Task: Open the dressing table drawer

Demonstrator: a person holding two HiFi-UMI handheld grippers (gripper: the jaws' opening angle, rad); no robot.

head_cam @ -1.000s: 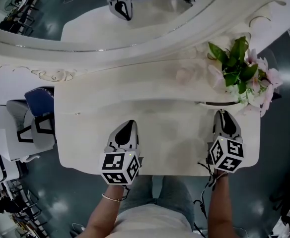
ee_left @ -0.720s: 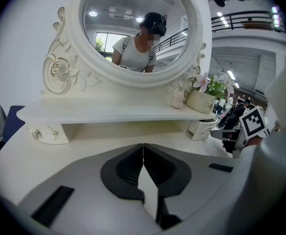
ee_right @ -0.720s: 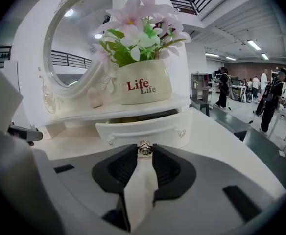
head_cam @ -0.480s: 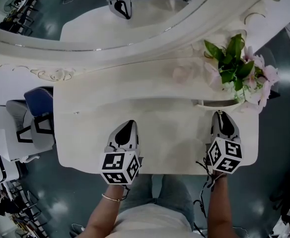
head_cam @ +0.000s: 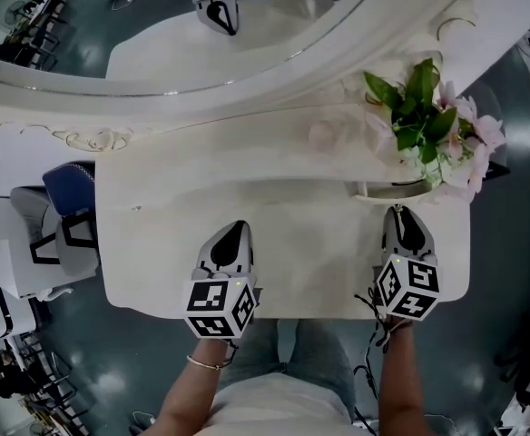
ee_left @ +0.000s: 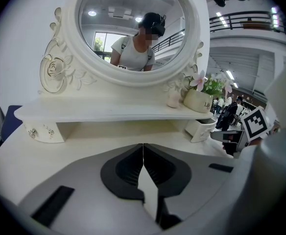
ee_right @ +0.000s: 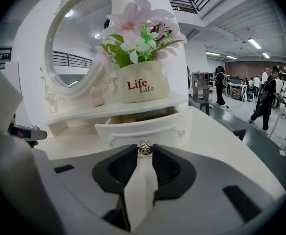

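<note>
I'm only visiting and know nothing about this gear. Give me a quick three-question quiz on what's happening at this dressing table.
1. True or false: the left gripper is holding something.
2. What does the right gripper clamp? A) a hairbrush B) the drawer knob C) the mirror frame
3. Fill in: the drawer under the flower pot is partly ____.
Key: 1 false; 2 B; 3 open.

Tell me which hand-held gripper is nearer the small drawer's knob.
Right. The right hand-held gripper is closed on the drawer knob; the left hand-held gripper is shut and empty, well off to the knob's left in the head view.
</note>
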